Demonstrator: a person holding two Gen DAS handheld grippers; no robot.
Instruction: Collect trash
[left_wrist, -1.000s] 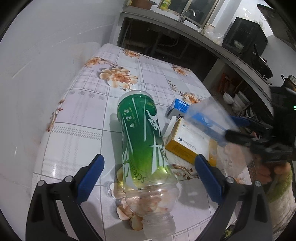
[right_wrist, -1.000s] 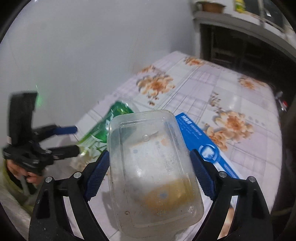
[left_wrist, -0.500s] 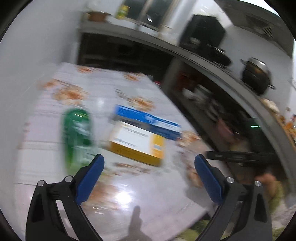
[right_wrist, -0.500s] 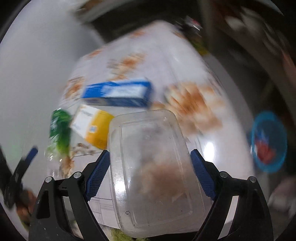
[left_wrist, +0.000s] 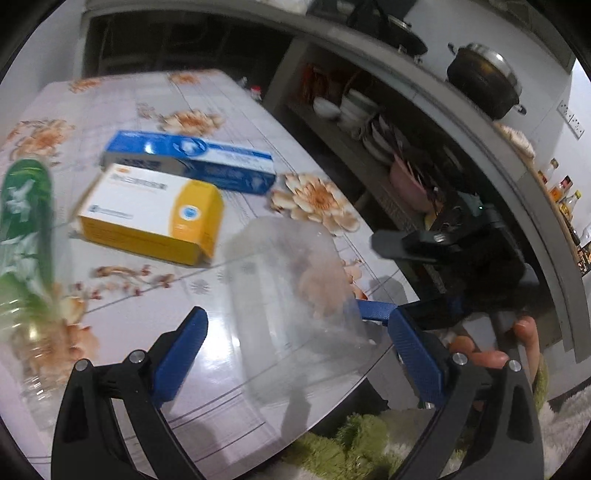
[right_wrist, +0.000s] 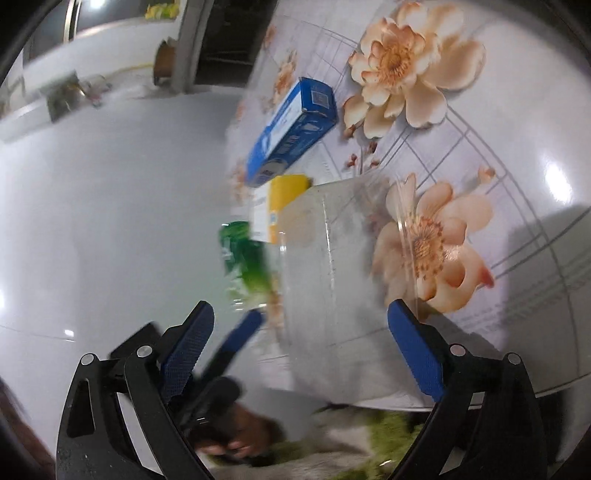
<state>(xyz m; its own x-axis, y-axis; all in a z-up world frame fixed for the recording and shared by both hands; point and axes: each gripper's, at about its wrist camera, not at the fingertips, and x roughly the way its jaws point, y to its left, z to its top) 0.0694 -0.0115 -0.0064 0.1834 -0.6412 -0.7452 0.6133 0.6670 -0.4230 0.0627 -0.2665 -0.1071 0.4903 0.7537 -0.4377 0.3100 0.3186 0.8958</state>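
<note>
Clear plastic container: rectangular, thin-walled, blurred, seen between the right gripper fingers, whose jaws have just been opening; contact cannot be told. Long axis along the fingers.
Floral glossy worktop: yellow carton, blue carton, green bottle lying.
Left gripper: fingers apart, empty.

The left gripper stands with its blue pads far apart and nothing pressed between them, pointing down at a slant. The right gripper is rolled onto its side, so that in the left wrist view one finger sits above the other; its jaws have just been opening, the clear container between them. Fingers of the right hand wrap its handle.
</note>
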